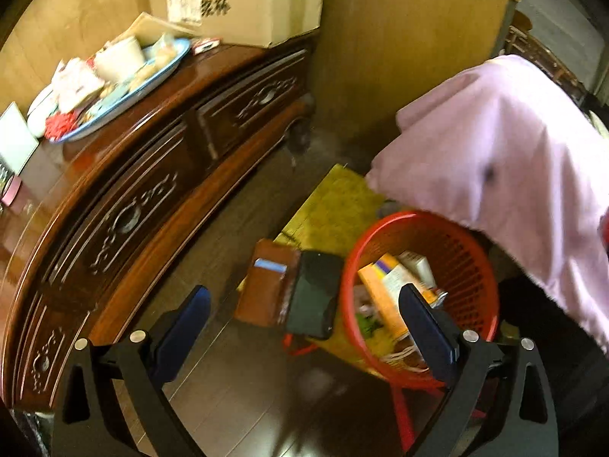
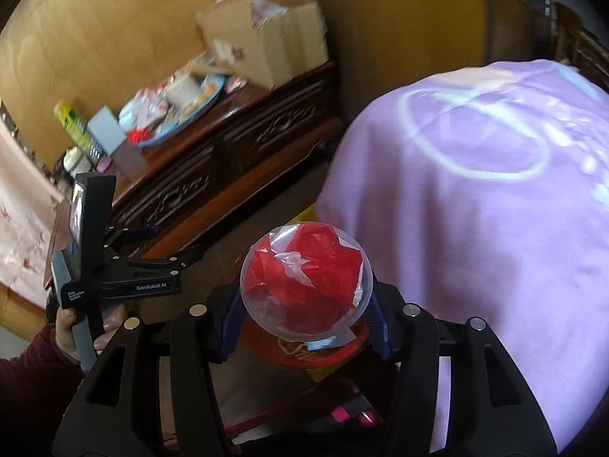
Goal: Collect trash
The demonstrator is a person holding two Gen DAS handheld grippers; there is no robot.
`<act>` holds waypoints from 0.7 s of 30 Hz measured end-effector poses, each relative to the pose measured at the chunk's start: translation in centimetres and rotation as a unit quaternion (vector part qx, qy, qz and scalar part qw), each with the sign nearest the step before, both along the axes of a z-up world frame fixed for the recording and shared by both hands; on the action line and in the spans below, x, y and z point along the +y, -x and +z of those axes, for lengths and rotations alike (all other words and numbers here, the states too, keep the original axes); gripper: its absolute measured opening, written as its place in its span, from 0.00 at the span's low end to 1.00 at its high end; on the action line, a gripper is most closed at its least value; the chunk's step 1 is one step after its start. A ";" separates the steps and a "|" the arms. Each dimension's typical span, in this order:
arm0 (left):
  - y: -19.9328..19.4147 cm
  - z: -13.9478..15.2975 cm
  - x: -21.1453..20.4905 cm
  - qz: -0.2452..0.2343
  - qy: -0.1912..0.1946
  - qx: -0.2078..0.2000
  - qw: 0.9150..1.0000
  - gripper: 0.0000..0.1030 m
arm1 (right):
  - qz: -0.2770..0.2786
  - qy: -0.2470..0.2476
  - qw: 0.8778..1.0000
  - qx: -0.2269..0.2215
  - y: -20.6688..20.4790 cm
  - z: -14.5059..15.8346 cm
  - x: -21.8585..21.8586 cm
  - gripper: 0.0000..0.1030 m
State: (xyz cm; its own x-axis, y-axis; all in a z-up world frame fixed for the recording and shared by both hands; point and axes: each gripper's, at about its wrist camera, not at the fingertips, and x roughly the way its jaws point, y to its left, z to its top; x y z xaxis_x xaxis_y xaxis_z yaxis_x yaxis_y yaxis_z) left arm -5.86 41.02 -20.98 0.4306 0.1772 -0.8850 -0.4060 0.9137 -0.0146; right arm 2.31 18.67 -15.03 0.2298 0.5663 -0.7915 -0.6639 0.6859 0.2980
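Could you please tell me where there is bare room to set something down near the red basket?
Bare dark floor lies free between the wooden cabinet and the red basket. Crowded: a wallet and phone beside the basket, and the cluttered blue tray.

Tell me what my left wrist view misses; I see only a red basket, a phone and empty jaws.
Observer: The right hand-held gripper is shut on a clear plastic cup.
Operator: Say what is in it.
Observer: Crumpled red paper and some clear film fill it.
Operator: Report where the left hand-held gripper sits from that side.
Observer: It shows left of the cup, in front of the dark wooden cabinet; a hand grips its handle.
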 end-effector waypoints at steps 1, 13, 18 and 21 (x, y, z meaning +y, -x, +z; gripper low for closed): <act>0.2 -0.2 0.2 0.002 -0.001 0.002 1.000 0.94 | 0.003 0.003 1.000 0.003 -0.1 -0.3 0.4 0.54; 1.4 0.3 -2.0 -0.027 -0.031 0.001 0.999 0.94 | -0.028 0.035 0.998 0.042 0.4 -3.1 -0.4 0.62; 2.4 1.6 -4.1 -0.051 -0.055 -0.007 0.997 0.94 | -0.056 0.039 0.995 0.074 1.8 -3.3 -2.9 0.65; 3.1 2.6 -5.0 -0.058 -0.070 -0.015 0.996 0.94 | -0.062 0.034 0.995 0.066 2.8 -2.8 -3.5 0.68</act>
State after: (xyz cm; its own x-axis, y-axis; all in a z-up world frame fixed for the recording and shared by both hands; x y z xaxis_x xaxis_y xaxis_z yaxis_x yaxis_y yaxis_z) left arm -8.97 36.00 -18.42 0.4816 0.2457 -0.8413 -0.2995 0.9482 0.1054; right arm -0.44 15.20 -17.83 0.1858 0.4843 -0.8549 -0.5318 0.7812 0.3270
